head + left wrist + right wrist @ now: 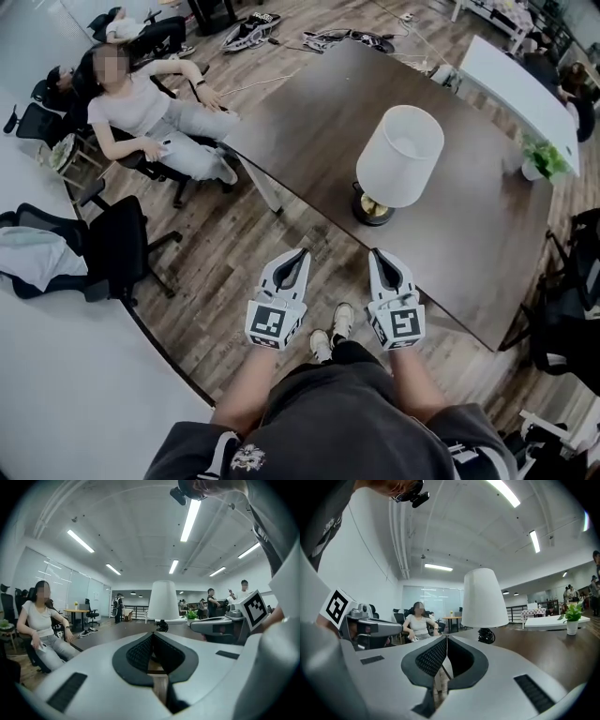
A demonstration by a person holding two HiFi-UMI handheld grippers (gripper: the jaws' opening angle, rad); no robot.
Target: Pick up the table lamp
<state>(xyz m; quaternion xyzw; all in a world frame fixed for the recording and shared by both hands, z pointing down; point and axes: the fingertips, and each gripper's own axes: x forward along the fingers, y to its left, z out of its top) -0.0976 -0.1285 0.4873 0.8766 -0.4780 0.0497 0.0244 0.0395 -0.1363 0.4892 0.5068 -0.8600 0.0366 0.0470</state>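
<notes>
The table lamp (399,155) has a white shade and a dark round base with a brass rim (373,210). It stands upright near the front edge of the dark brown table (469,234). My left gripper (300,253) and right gripper (378,253) are side by side over the wood floor, short of the table edge and pointing toward the lamp. Both have their jaws together with nothing between them. The left gripper view shows the lamp (163,601) straight ahead beyond the shut jaw tips (153,634). In the right gripper view the lamp (484,598) sits ahead, slightly right of the shut tips (446,639).
A person sits in an office chair (141,112) to the left of the table. A black chair (112,244) stands at the near left. A small potted plant (542,159) is on the table's far right side. A white table (516,75) lies beyond.
</notes>
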